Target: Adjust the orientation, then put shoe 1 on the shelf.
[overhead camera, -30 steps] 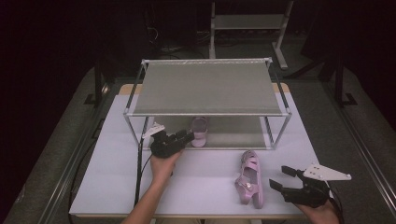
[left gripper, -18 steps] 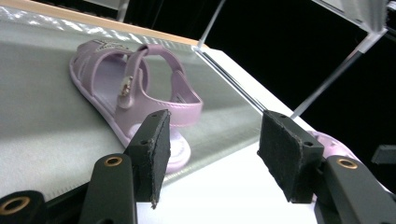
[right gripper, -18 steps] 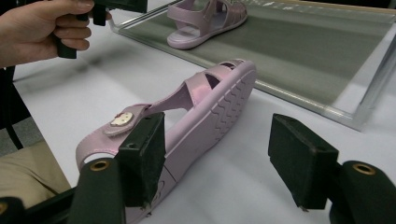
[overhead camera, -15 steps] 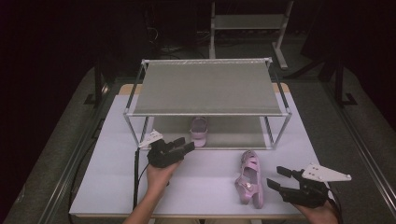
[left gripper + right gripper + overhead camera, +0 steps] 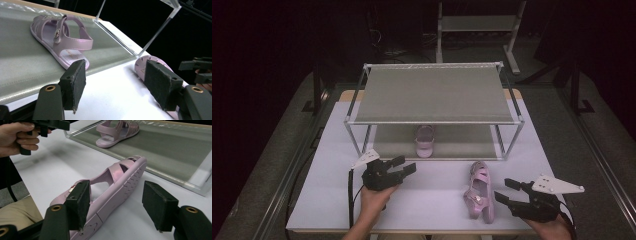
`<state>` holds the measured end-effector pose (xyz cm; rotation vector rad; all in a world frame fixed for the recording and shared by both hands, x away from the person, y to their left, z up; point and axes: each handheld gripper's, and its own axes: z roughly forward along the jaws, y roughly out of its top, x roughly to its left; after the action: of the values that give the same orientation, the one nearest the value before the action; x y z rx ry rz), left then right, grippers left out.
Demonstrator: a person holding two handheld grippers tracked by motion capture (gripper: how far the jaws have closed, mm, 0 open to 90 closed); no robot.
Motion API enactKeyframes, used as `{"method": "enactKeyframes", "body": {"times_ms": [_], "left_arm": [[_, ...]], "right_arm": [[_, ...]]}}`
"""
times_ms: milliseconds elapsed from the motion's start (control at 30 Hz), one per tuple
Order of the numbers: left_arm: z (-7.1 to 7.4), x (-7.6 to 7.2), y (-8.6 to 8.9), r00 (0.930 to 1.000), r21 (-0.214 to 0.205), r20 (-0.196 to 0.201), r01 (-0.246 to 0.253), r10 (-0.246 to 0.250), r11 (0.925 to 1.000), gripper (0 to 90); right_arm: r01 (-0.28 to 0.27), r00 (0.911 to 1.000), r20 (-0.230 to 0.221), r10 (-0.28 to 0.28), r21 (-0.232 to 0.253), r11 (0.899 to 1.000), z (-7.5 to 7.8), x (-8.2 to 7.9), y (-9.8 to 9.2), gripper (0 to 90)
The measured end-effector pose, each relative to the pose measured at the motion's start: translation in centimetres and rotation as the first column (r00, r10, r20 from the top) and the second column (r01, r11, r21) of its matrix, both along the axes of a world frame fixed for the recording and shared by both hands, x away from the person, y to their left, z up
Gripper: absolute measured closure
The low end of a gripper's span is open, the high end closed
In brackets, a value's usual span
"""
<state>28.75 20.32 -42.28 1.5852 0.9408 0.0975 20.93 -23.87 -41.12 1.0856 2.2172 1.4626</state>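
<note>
Sandals: two (both pink)

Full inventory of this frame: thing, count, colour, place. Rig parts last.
sandal on the rack: 1, pink, upright on the lower shelf near its front edge.
sandal on the table: 1, pink, lying on its side in front of the rack, beside the right gripper.
shoe rack: 1, two grey shelves in a pale metal frame, on the far half of the table.
table: 1, white top.
metal stand: 1, grey, in the dark behind the table.
left gripper: 1, black, in front of the rack, jaws have just been opening, nothing between them.
right gripper: 1, black, near the front right edge, jaws open and have just been closing, not on the sandal.
</note>
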Motion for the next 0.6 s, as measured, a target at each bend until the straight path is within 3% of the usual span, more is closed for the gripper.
{"method": "enactKeyframes", "body": {"times_ms": [233, 600], "left_arm": [[0.1, -1.8, 1.4, 0.9998, -0.001, 0.004, 0.018, -0.018, 0.9998, 31.7], [0.4, -3.2, 2.8, 0.9994, -0.003, 0.018, 0.029, -0.029, 0.9996, 30.2]], "right_arm": [[-0.005, 1.0000, 0.005, 0.005, 0.000, 1.000, 0.2, 0.1, 0.5, 38.5], [-0.019, 0.9998, 0.008, 0.019, -0.008, 1.000, 0.5, 0.2, 1.2, 38.4]]}}
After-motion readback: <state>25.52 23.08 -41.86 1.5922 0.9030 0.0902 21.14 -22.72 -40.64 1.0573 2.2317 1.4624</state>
